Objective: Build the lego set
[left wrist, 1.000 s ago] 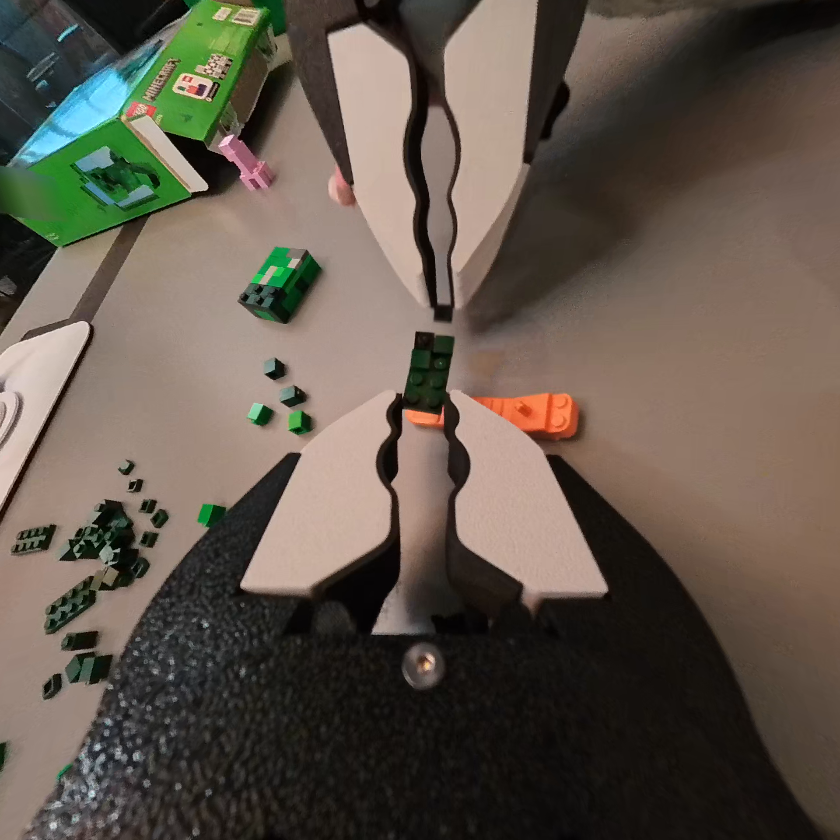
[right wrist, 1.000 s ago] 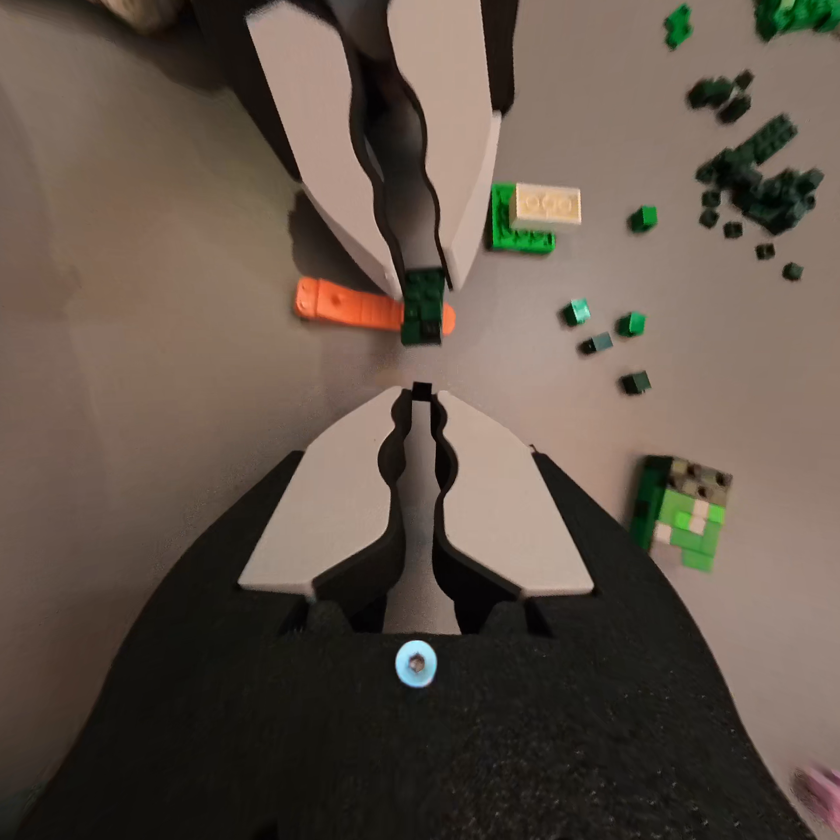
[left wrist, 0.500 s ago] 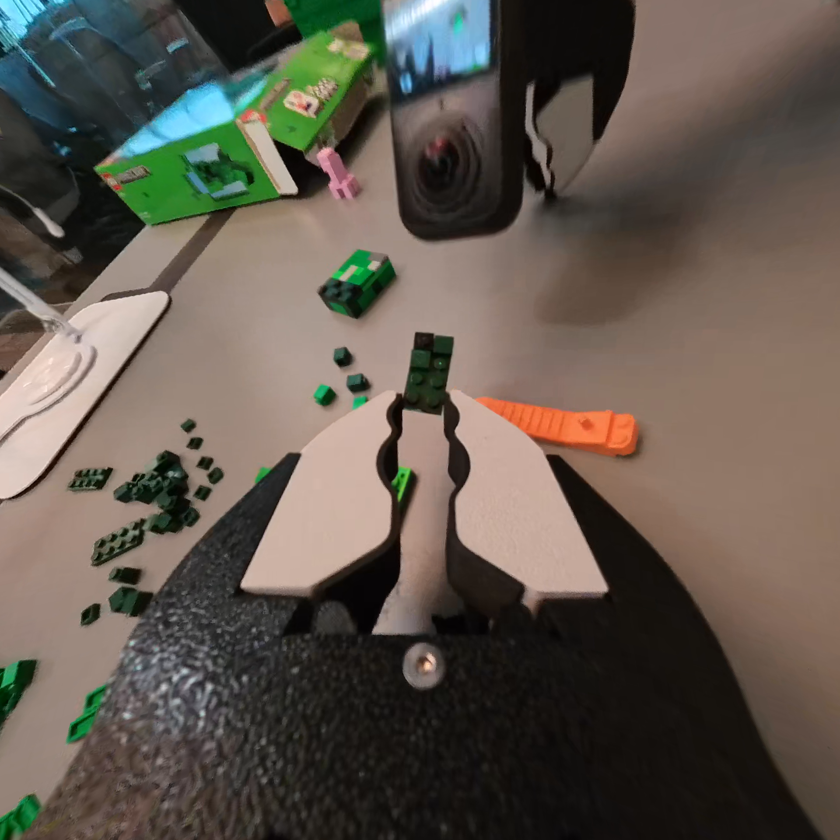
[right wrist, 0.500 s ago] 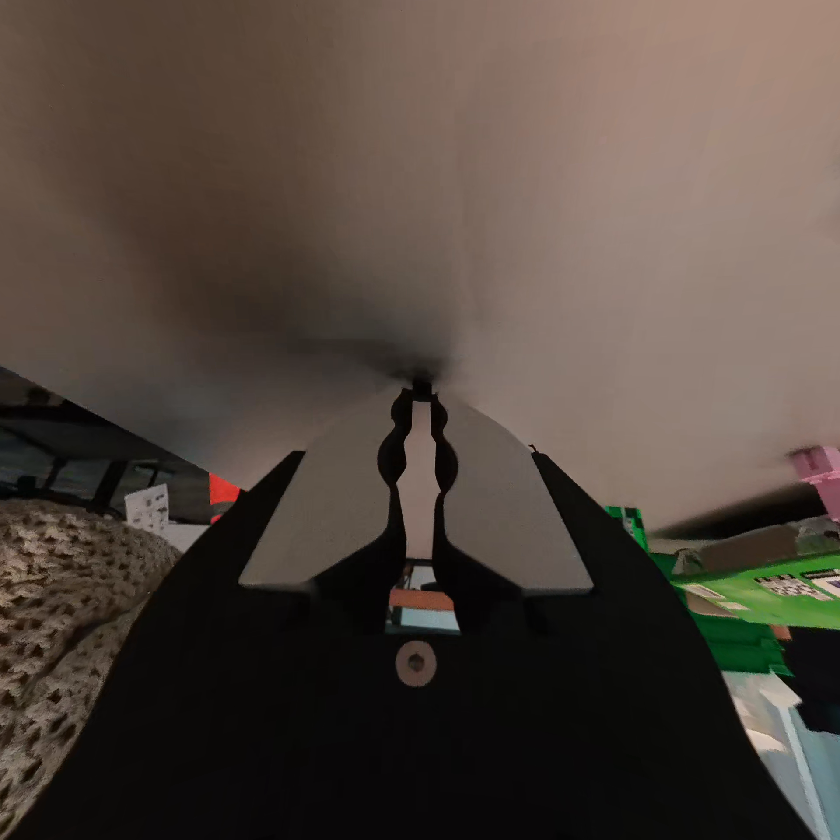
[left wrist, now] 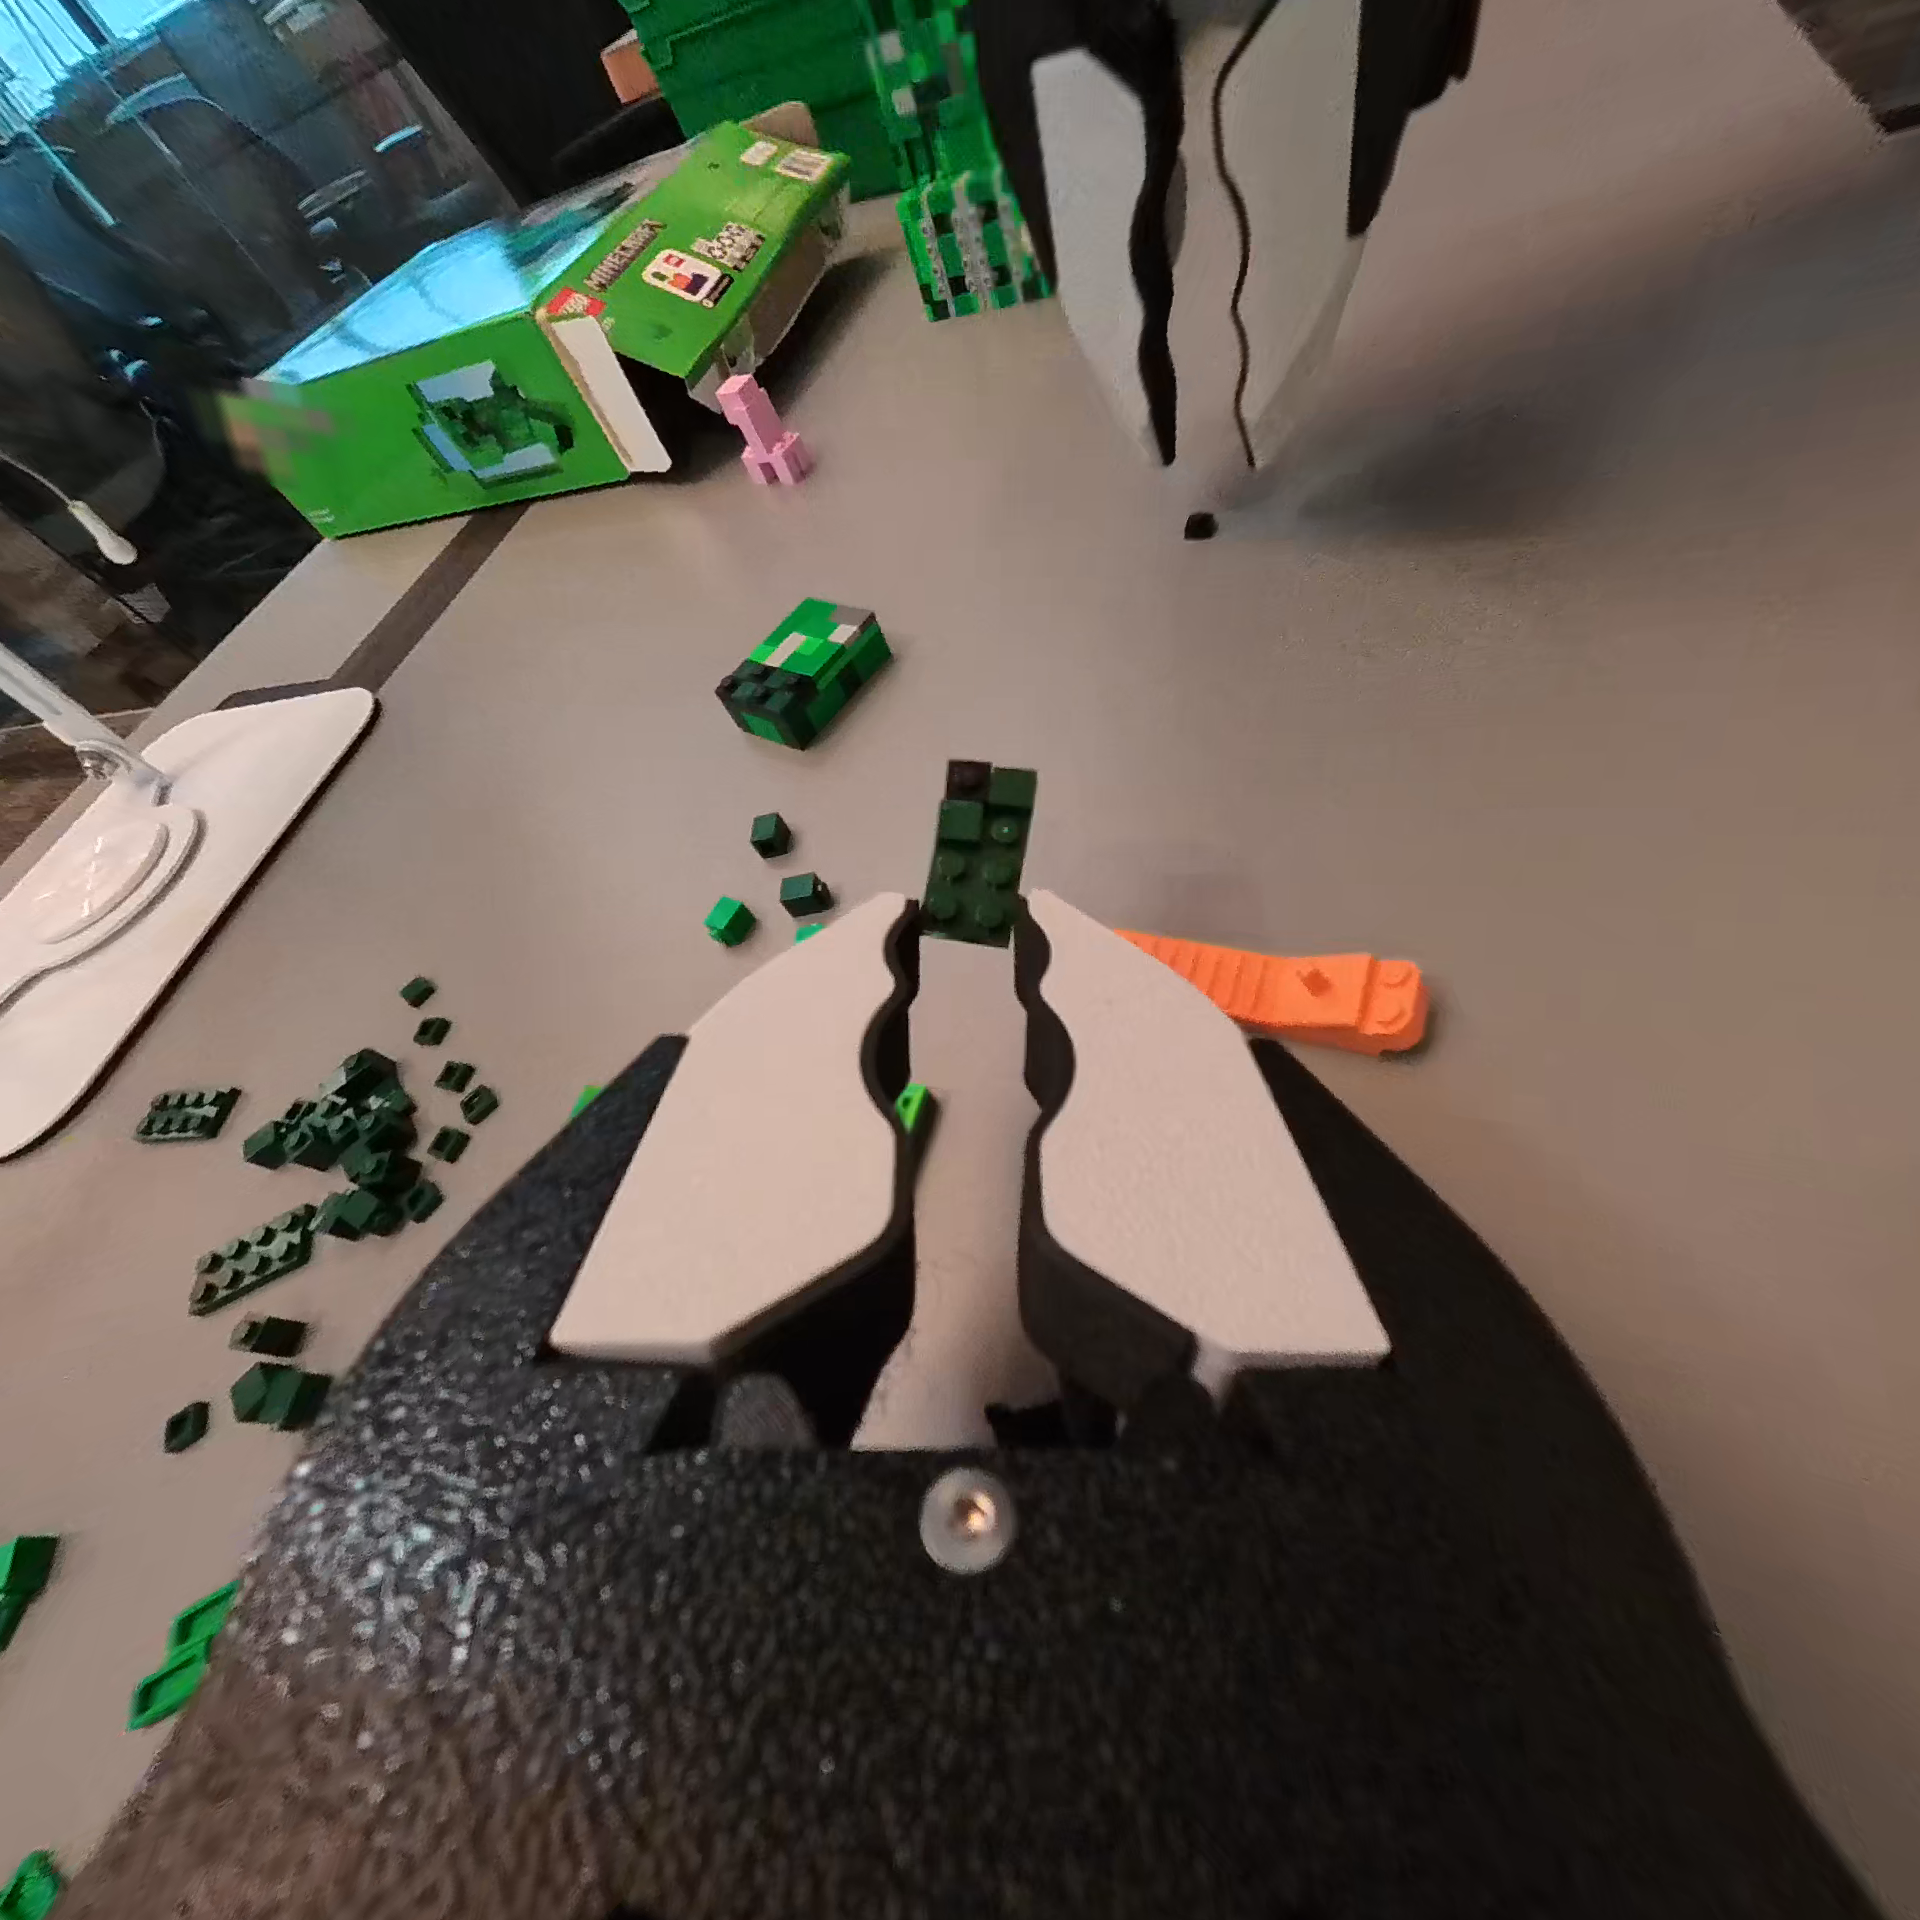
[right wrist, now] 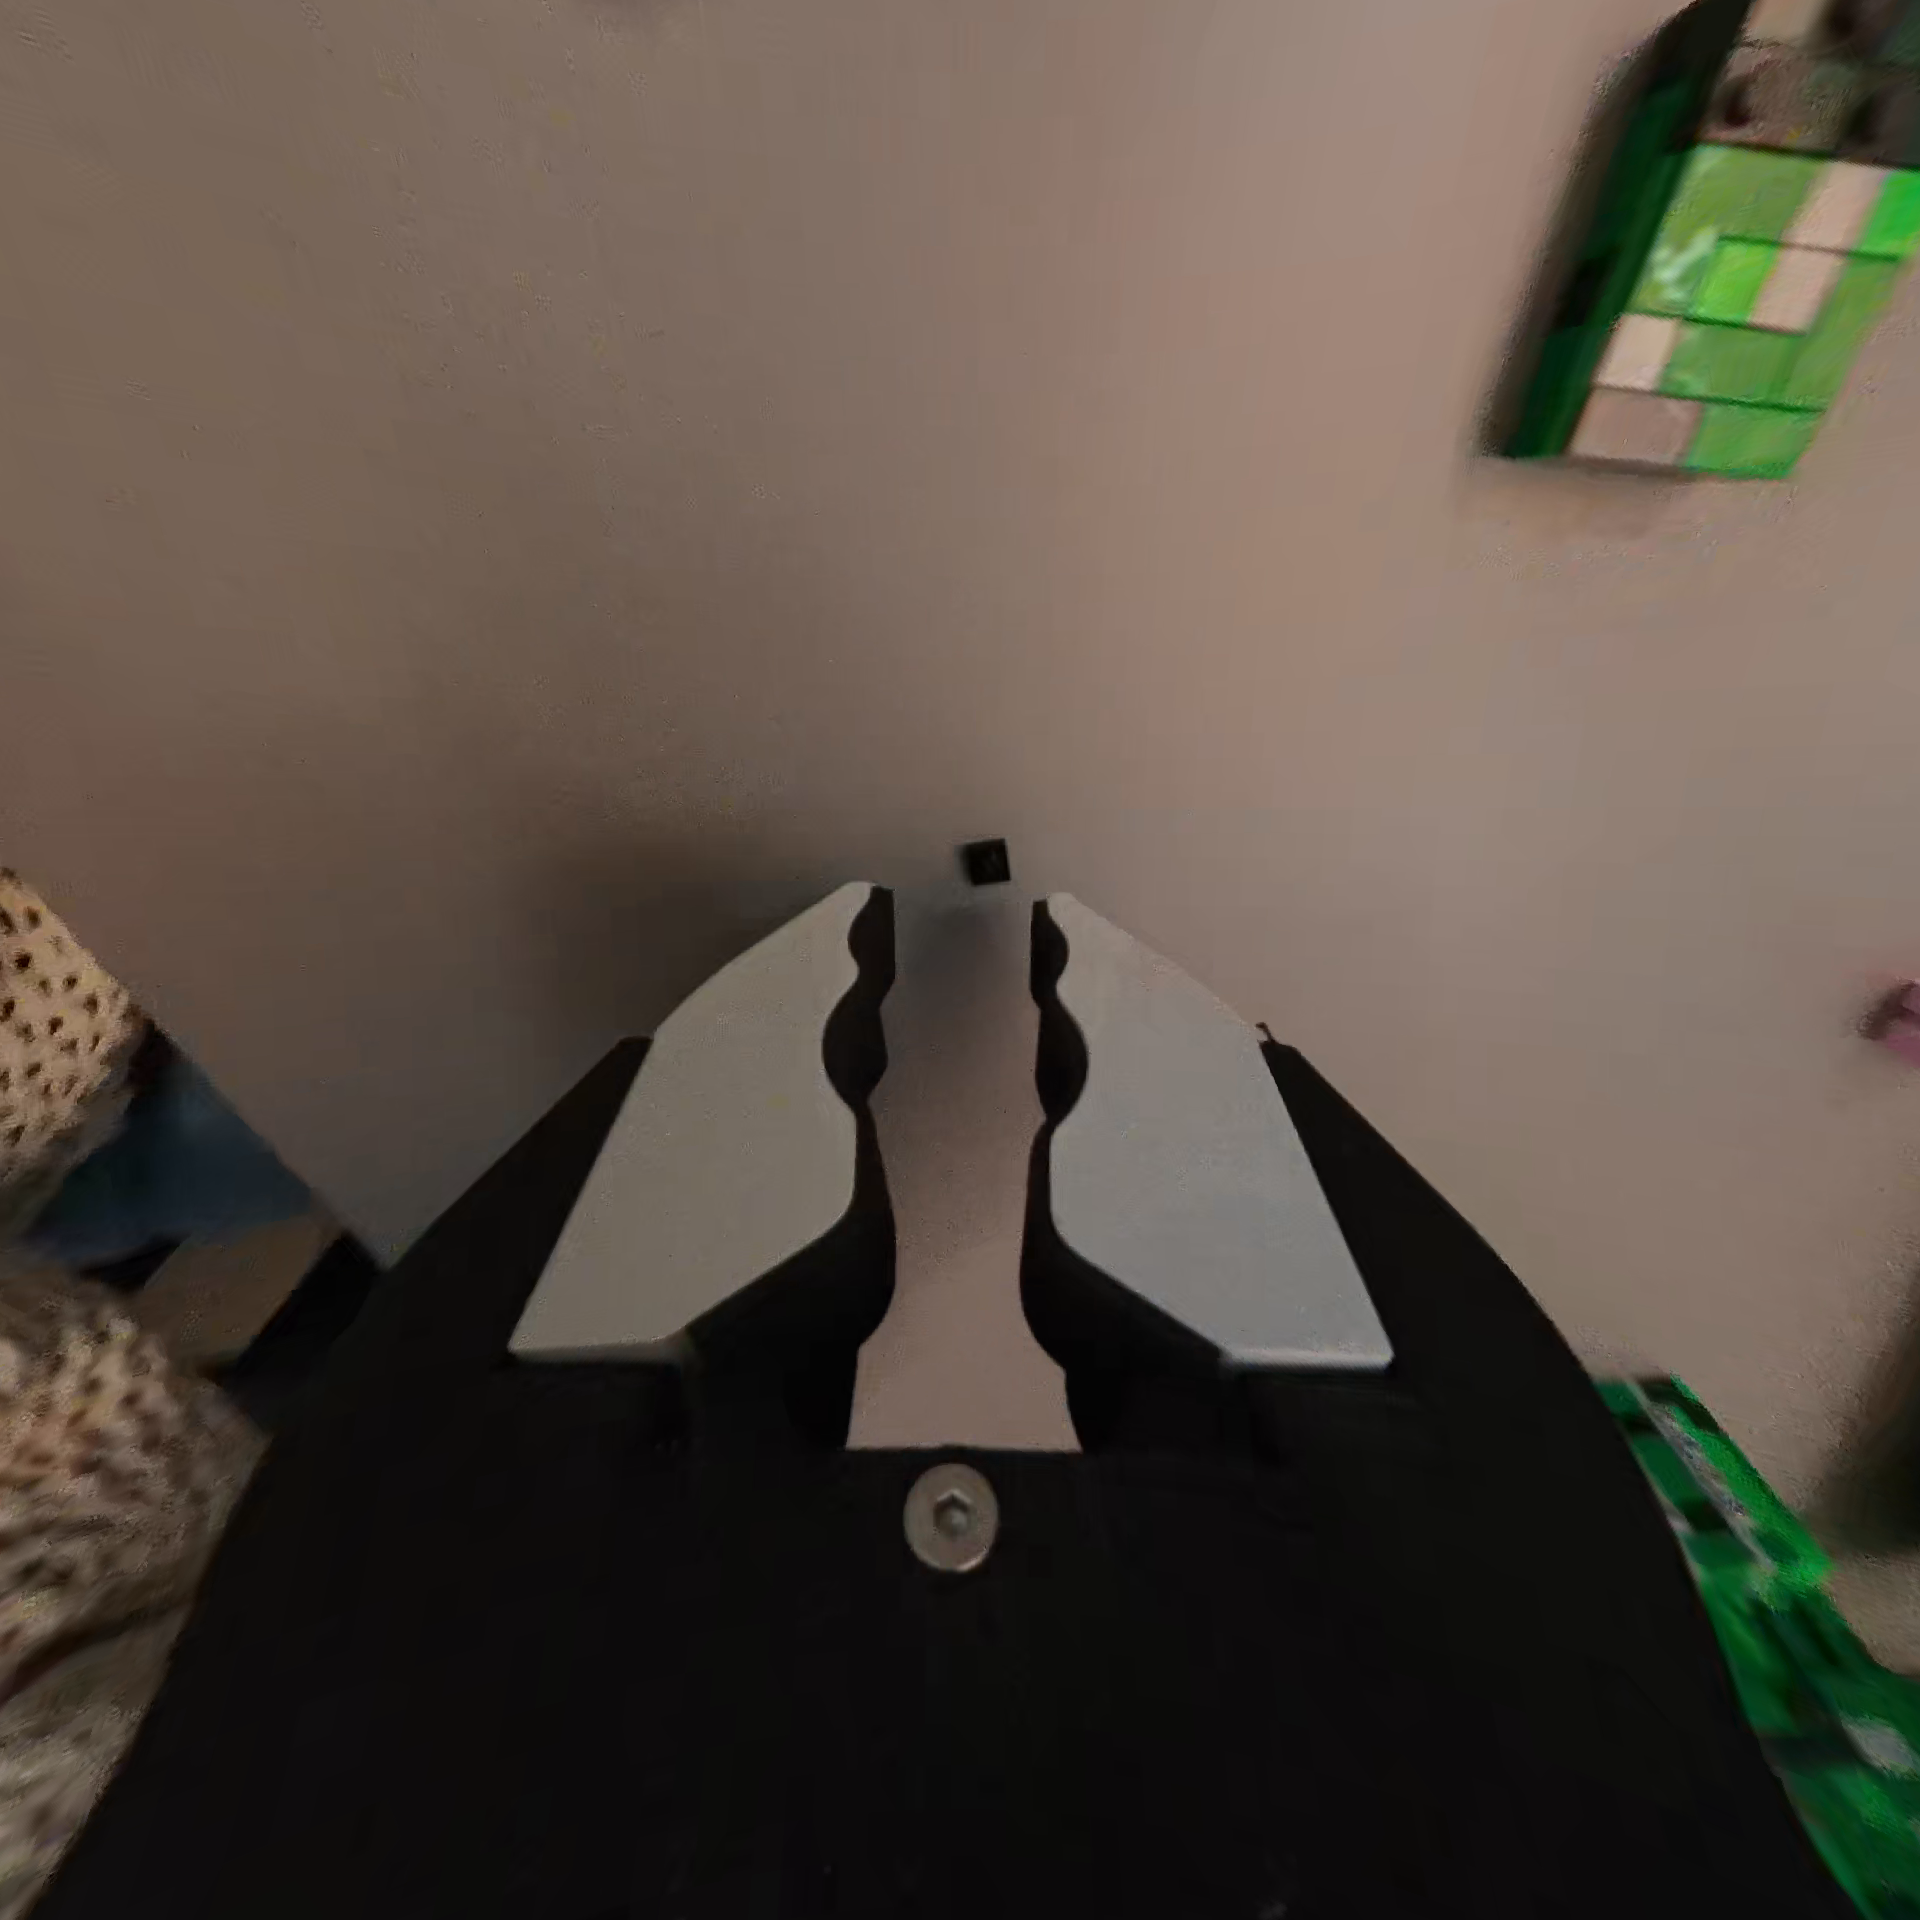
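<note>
Two grippers in view. The left gripper (left wrist: 966, 914) pinches a dark green lego assembly (left wrist: 980, 857) at its fingertips; the piece sticks out forward past the tips, studs up, held above the grey table (left wrist: 1558, 727). An orange brick separator (left wrist: 1288, 997) lies on the table just right of the left gripper's fingers. The right gripper (right wrist: 961, 902) has its fingers spread, nothing between them; a tiny black piece (right wrist: 983, 861) lies on the table just ahead of the tips. The left wrist view shows this gripper (left wrist: 1205, 457) farther off, pointing down over the same black piece (left wrist: 1200, 526). A small green and dark block build (left wrist: 805, 672) sits mid-table, beyond the held assembly. A few loose green pieces (left wrist: 774, 883) lie left of the fingertips, and a pile of dark green pieces (left wrist: 332, 1143) farther left. A green box (left wrist: 457, 416) lies on its side at the back left, a pink figure (left wrist: 769, 436) beside it, and a tall green built model (left wrist: 966, 208) behind. A white pad (left wrist: 156, 831) lies at the left edge. The right wrist view is blurred; a green patterned block (right wrist: 1745, 312) shows top right.
</note>
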A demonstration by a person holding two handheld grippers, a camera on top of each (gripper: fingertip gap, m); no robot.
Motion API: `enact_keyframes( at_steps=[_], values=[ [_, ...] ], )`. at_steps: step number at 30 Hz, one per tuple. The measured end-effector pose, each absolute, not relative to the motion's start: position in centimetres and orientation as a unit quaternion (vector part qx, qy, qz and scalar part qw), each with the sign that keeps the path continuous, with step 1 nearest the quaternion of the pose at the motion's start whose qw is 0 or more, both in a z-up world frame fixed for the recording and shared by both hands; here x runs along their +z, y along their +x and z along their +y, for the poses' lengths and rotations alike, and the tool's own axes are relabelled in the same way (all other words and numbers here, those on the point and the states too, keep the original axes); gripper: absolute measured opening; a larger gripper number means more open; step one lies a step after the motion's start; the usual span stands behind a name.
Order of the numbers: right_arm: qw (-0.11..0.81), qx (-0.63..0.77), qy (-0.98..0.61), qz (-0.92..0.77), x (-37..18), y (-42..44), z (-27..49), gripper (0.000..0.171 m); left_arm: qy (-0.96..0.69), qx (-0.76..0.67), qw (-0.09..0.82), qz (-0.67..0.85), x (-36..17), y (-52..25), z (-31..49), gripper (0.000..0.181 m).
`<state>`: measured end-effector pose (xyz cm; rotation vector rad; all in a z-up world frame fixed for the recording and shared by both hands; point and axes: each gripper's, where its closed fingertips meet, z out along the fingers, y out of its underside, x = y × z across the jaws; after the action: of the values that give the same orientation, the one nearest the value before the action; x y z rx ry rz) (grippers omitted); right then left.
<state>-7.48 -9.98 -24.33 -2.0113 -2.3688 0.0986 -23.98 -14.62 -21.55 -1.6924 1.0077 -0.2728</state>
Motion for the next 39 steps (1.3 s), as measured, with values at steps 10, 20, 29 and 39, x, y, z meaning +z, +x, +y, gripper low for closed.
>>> enact_keyframes(
  at_steps=[10,20,29,39],
  values=[
    [0.276,0.29,-0.641,-0.655,-24.8,-7.6,-9.8,0.022,-0.705,-0.226,0.467,0.483,-22.5,-21.5,-17.5,0.016],
    [0.277,0.301,-0.613,-0.676,-25.7,-8.0,-9.3,0.014,-0.713,-0.226,0.446,0.492,-23.4,-21.4,-17.8,0.016],
    [0.253,0.281,-0.592,-0.711,-26.2,-8.0,-9.7,0.011,-0.716,-0.224,0.446,0.488,-23.4,-21.5,-17.6,0.017],
    [0.242,0.271,-0.596,-0.716,-26.2,-8.1,-9.6,0.007,-0.719,-0.212,0.444,0.491,-23.6,-21.6,-17.5,0.017]
  ],
)
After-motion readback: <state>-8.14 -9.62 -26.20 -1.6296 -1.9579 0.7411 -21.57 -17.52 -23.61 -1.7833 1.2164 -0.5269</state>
